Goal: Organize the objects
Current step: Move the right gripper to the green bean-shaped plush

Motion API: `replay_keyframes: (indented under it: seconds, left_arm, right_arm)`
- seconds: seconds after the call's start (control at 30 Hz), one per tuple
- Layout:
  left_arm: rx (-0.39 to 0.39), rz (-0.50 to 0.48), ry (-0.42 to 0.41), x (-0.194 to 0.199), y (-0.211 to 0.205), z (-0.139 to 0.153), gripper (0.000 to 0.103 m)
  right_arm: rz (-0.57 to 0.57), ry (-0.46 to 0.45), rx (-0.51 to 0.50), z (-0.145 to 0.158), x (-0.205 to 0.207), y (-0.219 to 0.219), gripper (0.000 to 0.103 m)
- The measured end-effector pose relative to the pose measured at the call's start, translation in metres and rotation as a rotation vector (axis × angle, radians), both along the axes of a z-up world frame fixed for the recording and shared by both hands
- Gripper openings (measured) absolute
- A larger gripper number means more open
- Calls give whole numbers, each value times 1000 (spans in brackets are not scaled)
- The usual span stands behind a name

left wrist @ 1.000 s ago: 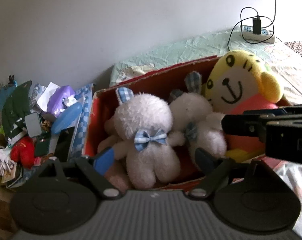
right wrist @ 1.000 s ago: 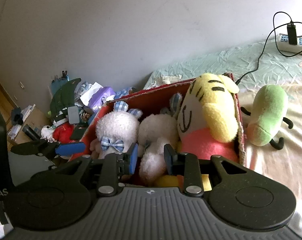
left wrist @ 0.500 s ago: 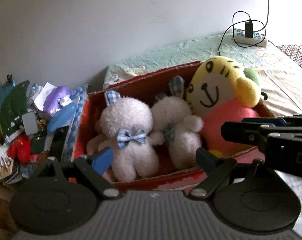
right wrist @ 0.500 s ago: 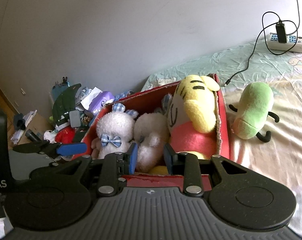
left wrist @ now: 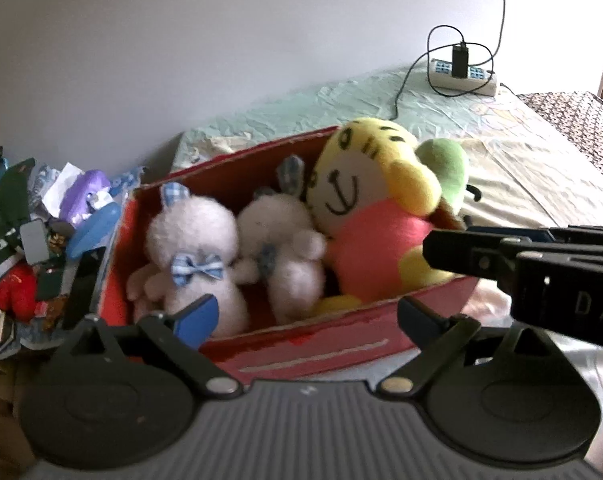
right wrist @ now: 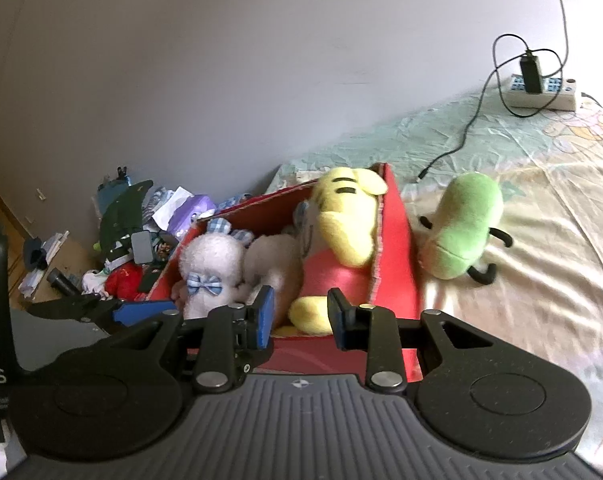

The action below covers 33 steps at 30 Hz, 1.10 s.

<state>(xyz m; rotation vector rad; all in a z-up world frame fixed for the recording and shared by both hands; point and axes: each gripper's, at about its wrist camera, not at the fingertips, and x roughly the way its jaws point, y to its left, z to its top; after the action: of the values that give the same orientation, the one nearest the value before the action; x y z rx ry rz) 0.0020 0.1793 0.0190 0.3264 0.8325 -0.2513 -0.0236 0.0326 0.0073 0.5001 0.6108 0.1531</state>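
Box (right wrist: pixel 393 264) long axis leftward-away; green plush (right wrist: pixel 465 228) upright beside.

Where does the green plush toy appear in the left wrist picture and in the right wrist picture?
Left wrist view: the green plush toy shows only in part, upper right of centre, peeking out behind the yellow tiger toy and the red box.
Right wrist view: it shows whole, right of centre, lying on the bed sheet just outside the box's right wall.
Shared landmark: the white power strip near the wall.
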Motion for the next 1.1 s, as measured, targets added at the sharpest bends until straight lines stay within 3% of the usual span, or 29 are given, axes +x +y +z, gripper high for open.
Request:
replay_keyframes:
  seconds: [0.77, 0.9, 1.1]
  left_arm:
    - [-5, -75, 96, -13, -81, -22, 99]
    - [13, -92, 67, -17, -96, -24, 100]
    - [-26, -125, 55, -21, -112, -21, 100]
  right_arm:
    - [-30, 89, 10, -21, -12, -68, 32]
    - [-38, 117, 25, -29, -10, -84, 32]
    - [-42, 140, 45, -41, -4, -106, 32]
